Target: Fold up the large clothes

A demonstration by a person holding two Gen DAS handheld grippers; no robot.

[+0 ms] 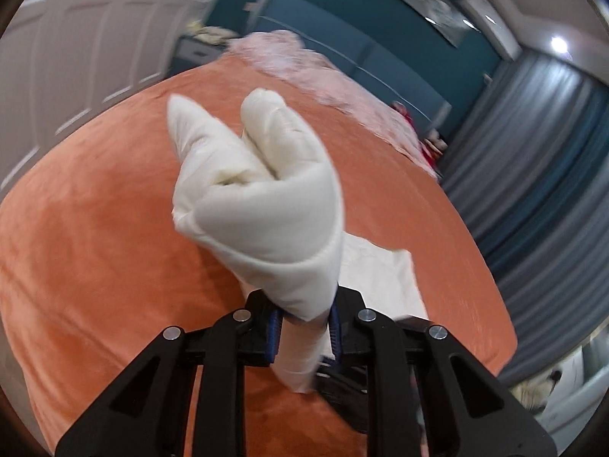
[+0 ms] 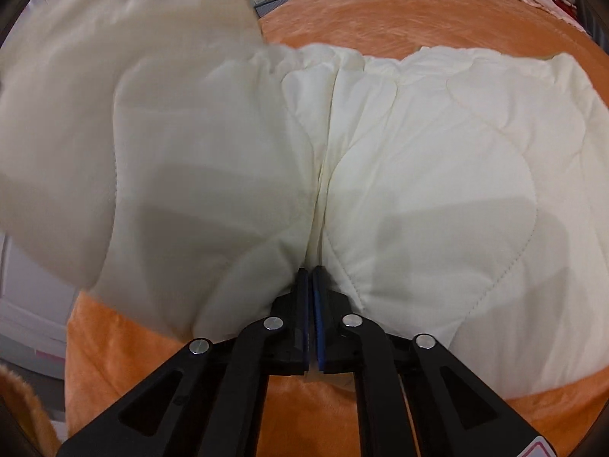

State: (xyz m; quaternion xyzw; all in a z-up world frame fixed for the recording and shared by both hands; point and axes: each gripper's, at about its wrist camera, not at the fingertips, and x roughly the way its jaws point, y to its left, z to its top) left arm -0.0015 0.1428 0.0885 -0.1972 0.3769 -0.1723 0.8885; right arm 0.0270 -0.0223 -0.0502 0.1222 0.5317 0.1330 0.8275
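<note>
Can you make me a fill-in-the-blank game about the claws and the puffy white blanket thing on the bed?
1. The left claw is shut on a bunched part of the ____ quilted garment.
2. The bed cover under the garment is ____ in color.
3. The right claw pinches the garment at a ____ between two puffy halves.
4. Behind the bed hang grey-blue ____.

Missing words: white; orange; crease; curtains

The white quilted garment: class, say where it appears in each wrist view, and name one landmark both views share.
Left wrist: the garment is bunched at centre, rising from the left gripper, which is shut on it.
Right wrist: it fills most of the frame, pinched at bottom centre by the right gripper.
Shared landmark: the orange bedspread.
</note>
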